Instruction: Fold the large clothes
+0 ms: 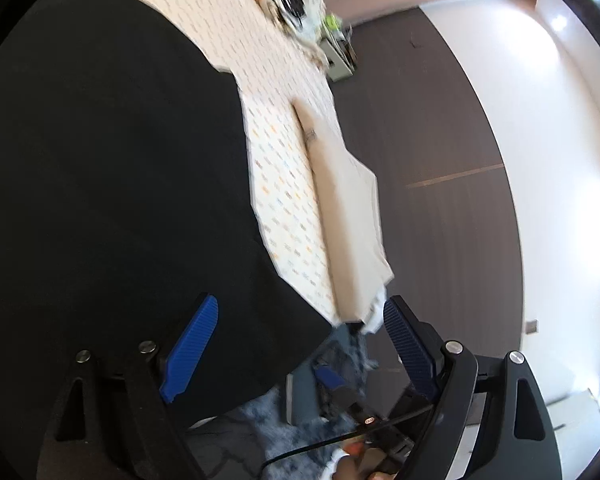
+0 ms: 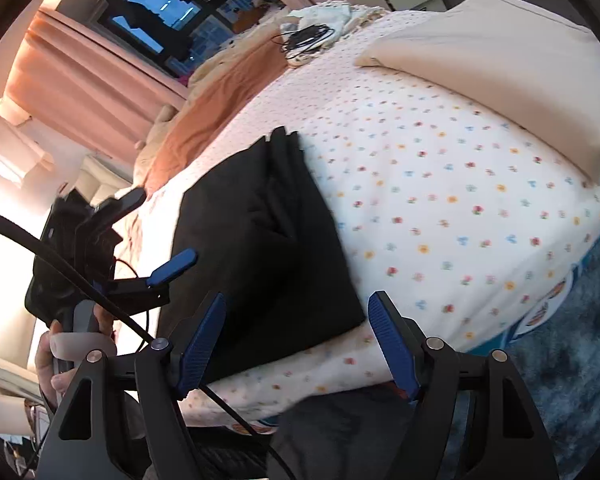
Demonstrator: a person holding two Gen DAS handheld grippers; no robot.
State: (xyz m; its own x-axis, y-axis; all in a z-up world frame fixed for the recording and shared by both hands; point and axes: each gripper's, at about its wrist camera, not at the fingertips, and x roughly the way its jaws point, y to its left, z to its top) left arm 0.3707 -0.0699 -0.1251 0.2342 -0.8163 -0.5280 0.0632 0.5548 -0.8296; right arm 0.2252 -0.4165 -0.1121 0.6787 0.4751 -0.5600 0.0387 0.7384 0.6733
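Black garment, folded into a rough rectangle, lies flat on the bed's flower-print sheet, near the edge closest to the person, with a beige pillow well apart at the head of the bed. Jaws of the right gripper stand apart above the garment's near edge, gripping nothing. Jaws of the left gripper are likewise spread wide and empty over the dark cloth, a hand holding that tool at the left of the right-wrist view.
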